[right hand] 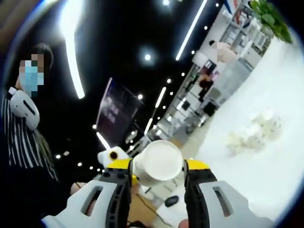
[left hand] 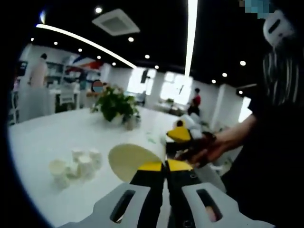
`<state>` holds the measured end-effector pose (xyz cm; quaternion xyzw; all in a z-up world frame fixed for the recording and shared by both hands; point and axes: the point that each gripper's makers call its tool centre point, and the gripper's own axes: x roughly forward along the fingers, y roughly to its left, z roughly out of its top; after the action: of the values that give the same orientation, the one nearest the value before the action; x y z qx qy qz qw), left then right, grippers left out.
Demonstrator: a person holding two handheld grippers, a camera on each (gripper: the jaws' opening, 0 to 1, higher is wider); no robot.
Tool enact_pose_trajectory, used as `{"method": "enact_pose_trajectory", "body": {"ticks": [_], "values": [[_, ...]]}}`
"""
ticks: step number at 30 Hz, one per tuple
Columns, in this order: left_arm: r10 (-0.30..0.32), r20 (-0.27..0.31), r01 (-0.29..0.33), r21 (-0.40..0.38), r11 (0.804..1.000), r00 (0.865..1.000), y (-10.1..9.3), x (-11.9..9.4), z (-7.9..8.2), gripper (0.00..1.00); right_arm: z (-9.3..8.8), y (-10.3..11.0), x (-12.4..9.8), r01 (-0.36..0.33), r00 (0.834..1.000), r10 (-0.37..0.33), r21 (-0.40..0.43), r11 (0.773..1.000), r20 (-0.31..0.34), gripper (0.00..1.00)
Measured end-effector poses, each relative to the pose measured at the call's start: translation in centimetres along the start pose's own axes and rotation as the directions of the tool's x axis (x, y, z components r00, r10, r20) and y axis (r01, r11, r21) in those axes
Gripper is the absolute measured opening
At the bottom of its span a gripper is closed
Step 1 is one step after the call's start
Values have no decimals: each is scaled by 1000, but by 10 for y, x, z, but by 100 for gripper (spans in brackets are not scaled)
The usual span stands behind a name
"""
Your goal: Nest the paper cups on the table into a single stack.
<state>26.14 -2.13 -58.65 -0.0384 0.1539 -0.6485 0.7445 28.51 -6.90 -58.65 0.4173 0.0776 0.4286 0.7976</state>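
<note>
A cluster of several white paper cups (left hand: pixel 77 165) stands on the white table (left hand: pixel 52 130), left of my left gripper (left hand: pixel 166 165). Its yellow-tipped jaws are closed tight, and a cream paper cup (left hand: pixel 127 160) sticks out to their left, pinched by its wall. In the right gripper view, my right gripper (right hand: pixel 157 165) is shut on a white paper cup (right hand: pixel 160 162), whose round end faces the camera. The same cluster of cups (right hand: pixel 251 133) shows far off on the table (right hand: pixel 275 180). The right gripper (left hand: pixel 181 137) also appears in the left gripper view, held by a hand (left hand: pixel 211 151).
A potted green plant (left hand: pixel 116 107) stands mid-table behind the cups. A person in striped clothes (left hand: pixel 280 118) is close on the right. Other people (left hand: pixel 194 100) and shelves (left hand: pixel 61 76) are in the far background.
</note>
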Motion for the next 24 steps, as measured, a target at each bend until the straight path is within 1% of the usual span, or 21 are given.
{"method": "enact_pose_trajectory", "body": {"ticks": [3, 5, 7, 8, 9, 11, 12, 13, 14, 16, 18, 20, 21, 22, 24], "values": [[-5, -28, 6, 29, 1000, 1000, 1, 0, 1, 0, 2, -1, -3, 2, 1000, -2, -5, 1000, 3, 40], [-7, -53, 10, 46, 999, 999, 4, 0, -1, 0, 3, -2, -5, 11, 1000, -11, -28, 1000, -1, 40], [-7, -83, 13, 78, 997, 996, 6, 0, -2, 0, 3, -2, -7, 21, 1000, -22, -72, 997, -18, 41], [-8, -102, 17, 93, 995, 995, 7, 0, -1, 0, 1, -6, -9, 40, 998, -44, -111, 993, -40, 43], [-10, -116, 23, 106, 994, 993, 8, 0, -2, 0, 1, -8, -10, 54, 997, -61, -136, 989, -46, 46], [-13, -156, 36, 146, 989, 988, 10, 0, -3, 0, 0, -13, -13, 87, 992, -105, -206, 975, -75, 50], [-15, -190, 48, 168, 985, 982, 11, -1, -6, 0, -1, -14, -14, 95, 989, -121, -251, 963, -89, 52], [-11, -214, 50, 181, 982, 977, 13, 0, -8, 0, -2, -14, -15, 97, 987, -127, -270, 958, -96, 53], [-11, -248, 63, 201, 978, 969, 14, 0, -11, 0, -3, -14, -16, 99, 986, -132, -273, 957, -104, 54], [-22, -284, 88, 221, 971, 959, 14, 1, -15, 0, -3, -17, -18, 111, 984, -146, -284, 952, -105, 58], [-21, -309, 94, 223, 970, 951, 18, 3, -17, 0, -3, -22, -21, 138, 978, -181, -321, 937, -107, 63], [-28, -344, 113, 231, 966, 939, 20, 5, -20, 0, -5, -25, -24, 150, 972, -202, -345, 927, -121, 67], [-29, -356, 120, 238, 964, 934, 21, 6, -20, 0, -5, -26, -25, 153, 969, -212, -368, 917, -124, 69], [-32, -370, 130, 244, 961, 928, 21, 7, -21, 0, -4, -29, -27, 163, 966, -231, -411, 897, -120, 70], [-37, -414, 156, 257, 954, 909, 24, 8, -26, 0, -4, -30, -30, 176, 961, -250, -434, 884, -119, 73]]}}
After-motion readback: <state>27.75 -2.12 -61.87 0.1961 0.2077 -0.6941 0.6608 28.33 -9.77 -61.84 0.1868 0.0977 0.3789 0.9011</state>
